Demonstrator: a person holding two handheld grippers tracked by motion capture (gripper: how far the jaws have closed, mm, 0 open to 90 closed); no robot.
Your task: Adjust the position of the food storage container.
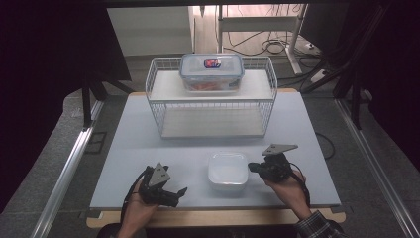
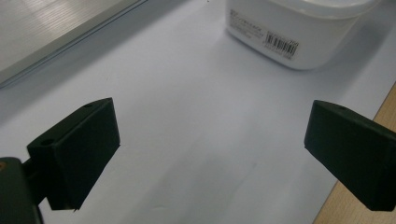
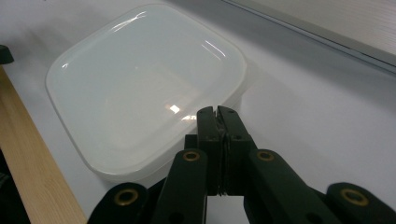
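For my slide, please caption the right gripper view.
Shut right gripper at the rim of a white square bowl on the table.

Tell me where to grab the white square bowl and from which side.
Take the white square bowl by its thin flared rim, probably the edge facing the right gripper, coming from the right. It sits upright and open, so one jaw can go inside, one outside. That gripper's jaws are shut and must open first.

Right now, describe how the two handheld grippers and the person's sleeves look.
Both are black. The left gripper has two blocky, wedge-shaped jaw pads with small holes, the right gripper slim jaws on linkage arms with brass-coloured pivot pins. Each carries a grey three-cornered plate on top, and a dark cable trails from the right one. A plaid sleeve shows at the right wrist.
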